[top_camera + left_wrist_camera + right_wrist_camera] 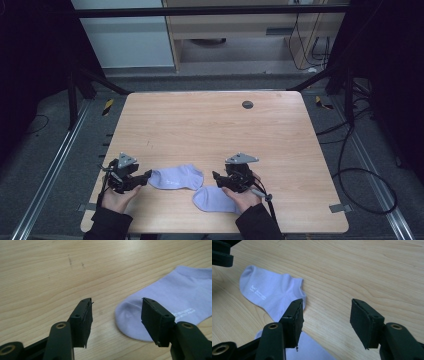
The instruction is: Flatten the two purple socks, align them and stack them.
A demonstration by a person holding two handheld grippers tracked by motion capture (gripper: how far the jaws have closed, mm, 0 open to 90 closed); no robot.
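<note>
Wooden table holds two purple socks; the left gripper and right gripper gape wide, holding nothing.

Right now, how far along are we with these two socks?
Both pale purple socks lie flat on the table, the left sock just touching the right sock. Nothing is held: the left gripper and right gripper are open. Pairing or folding looks still to do.

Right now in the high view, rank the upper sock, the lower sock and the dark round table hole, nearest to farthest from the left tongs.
1. Upper sock, just right of the left tongs.
2. Lower sock, farther right, by the near edge.
3. Dark round hole, at the far side.
</note>
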